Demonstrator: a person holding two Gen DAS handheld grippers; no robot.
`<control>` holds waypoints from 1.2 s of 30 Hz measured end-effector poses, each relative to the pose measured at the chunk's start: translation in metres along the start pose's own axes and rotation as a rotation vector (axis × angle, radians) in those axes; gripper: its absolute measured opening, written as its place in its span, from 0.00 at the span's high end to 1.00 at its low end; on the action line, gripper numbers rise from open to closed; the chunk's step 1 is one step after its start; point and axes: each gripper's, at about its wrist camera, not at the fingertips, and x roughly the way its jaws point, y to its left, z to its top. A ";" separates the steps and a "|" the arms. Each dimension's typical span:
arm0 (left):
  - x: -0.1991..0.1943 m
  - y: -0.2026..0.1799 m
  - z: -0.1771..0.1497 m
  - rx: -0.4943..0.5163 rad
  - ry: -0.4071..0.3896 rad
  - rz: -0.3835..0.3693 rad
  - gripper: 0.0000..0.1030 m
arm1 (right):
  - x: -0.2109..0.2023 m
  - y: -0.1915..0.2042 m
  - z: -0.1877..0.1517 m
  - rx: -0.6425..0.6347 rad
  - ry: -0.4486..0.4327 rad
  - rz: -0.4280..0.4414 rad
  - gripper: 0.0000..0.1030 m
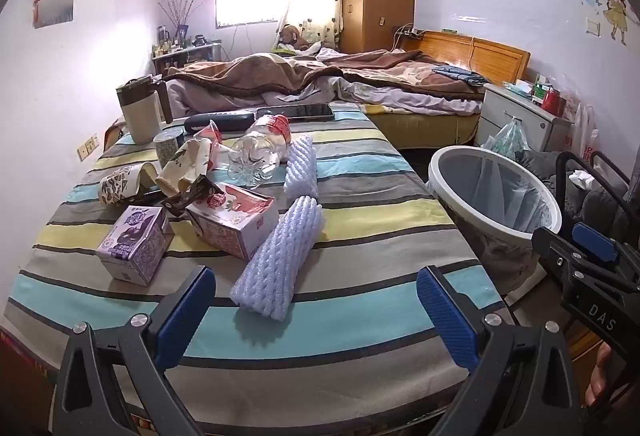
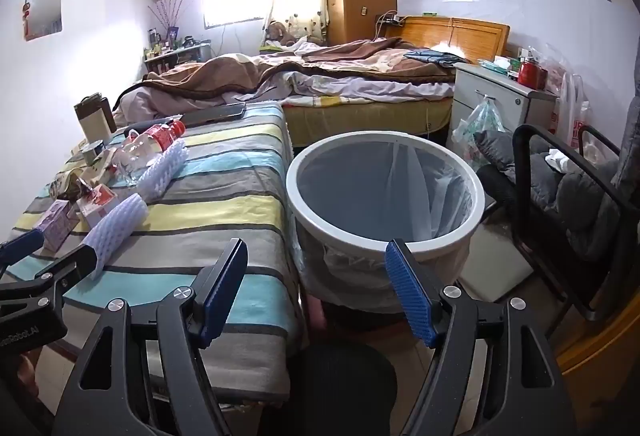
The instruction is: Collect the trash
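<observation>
Here the trash is lying scattered over the left half of the striped table (image 1: pixel 360 172): a white foam sleeve (image 1: pixel 280 252) nearest the front edge, a second foam sleeve (image 1: pixel 302 166) behind it, a pink carton (image 1: pixel 236 220) touching the nearer sleeve, and a purple carton (image 1: pixel 134 244) just beside that toward the left edge. Behind them a clear bottle with a red label (image 1: pixel 260 148) is lying on its side among crumpled paper cups (image 1: pixel 120 184) — the wrappers there are overlapping and hard to tell apart. The printing on the cartons is too small to read.

The left gripper (image 1: pixel 316 308) is hovering over the front edge with its blue pads wide apart, holding nothing. The right gripper (image 2: pixel 318 288) is hanging past the table's right edge, jaws likewise spread and empty, facing the white-rimmed bin (image 2: pixel 384 236) — its liner is showing, though its base is hidden. "DAS" is showing on the right gripper's body in the left view; a cut-off "Robot.AI" is showing on the other.

The table's right half is lying bare. At the far edge a beige jug (image 1: pixel 138 108) and a dark phone (image 1: pixel 296 112) are sitting.
</observation>
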 end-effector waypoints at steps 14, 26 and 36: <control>-0.002 -0.001 -0.001 0.011 -0.002 0.022 0.01 | -0.005 -0.001 0.004 -0.030 0.006 -0.019 0.29; -0.003 0.001 -0.001 0.005 0.002 0.019 0.01 | -0.004 0.005 0.003 -0.032 0.007 -0.022 0.29; -0.005 0.001 -0.001 0.006 0.000 0.020 0.01 | -0.005 0.006 0.003 -0.032 0.004 -0.029 0.29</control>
